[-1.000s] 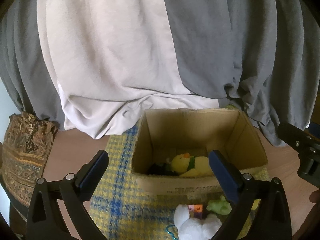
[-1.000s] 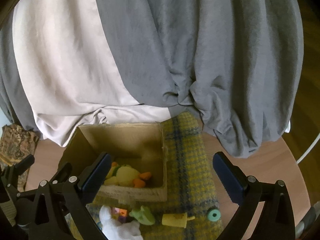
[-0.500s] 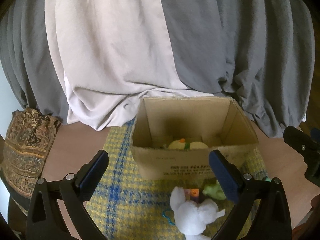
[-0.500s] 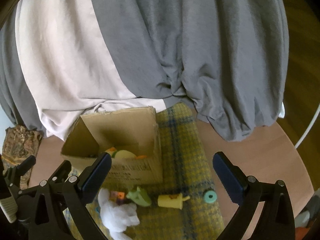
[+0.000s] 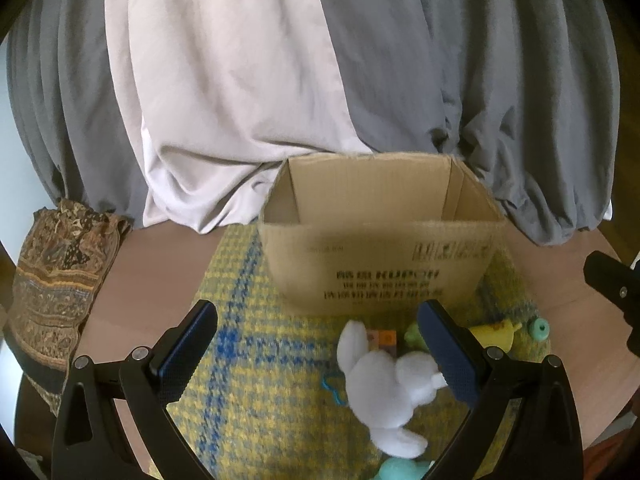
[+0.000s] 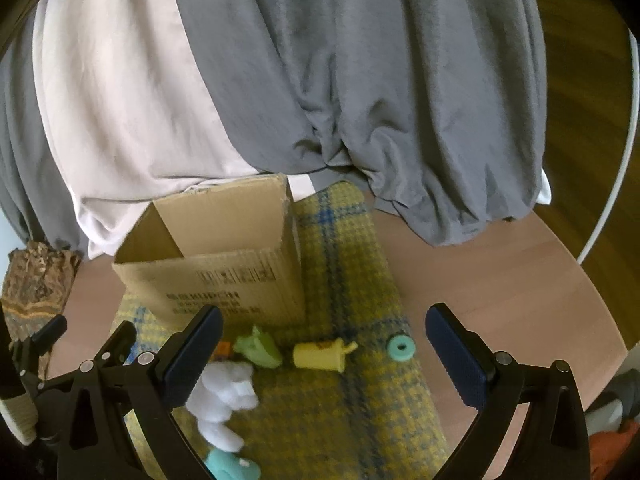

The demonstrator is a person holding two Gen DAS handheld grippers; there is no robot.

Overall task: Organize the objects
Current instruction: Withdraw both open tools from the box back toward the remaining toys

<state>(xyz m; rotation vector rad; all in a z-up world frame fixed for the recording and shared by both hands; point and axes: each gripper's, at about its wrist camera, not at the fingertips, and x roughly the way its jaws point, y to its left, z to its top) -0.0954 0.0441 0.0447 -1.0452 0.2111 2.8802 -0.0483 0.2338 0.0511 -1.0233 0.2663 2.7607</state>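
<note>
An open cardboard box (image 5: 380, 264) (image 6: 224, 276) stands on a yellow and blue checked cloth (image 5: 256, 364) (image 6: 352, 392). In front of it lie a white plush toy (image 5: 384, 392) (image 6: 224, 400), a green toy (image 6: 258, 347), a yellow cup-shaped toy (image 6: 320, 356), a teal ring (image 6: 400, 347) and a small orange block (image 5: 382, 338). A teal toy (image 6: 228, 465) lies nearest. My left gripper (image 5: 316, 344) is open and empty, over the cloth near the plush. My right gripper (image 6: 322, 344) is open and empty, above the small toys. The box's inside is hidden.
The cloth lies on a round wooden table (image 6: 500, 292). Grey and white curtains (image 5: 280, 80) hang right behind the box. A brown patterned folded fabric (image 5: 60, 264) sits at the table's left edge. A white cable (image 6: 616, 184) runs down at the far right.
Both grippers have drawn back and lower from the box. The toys inside the box have dropped out of sight behind its front wall, and the loose toys in front now show fully.
</note>
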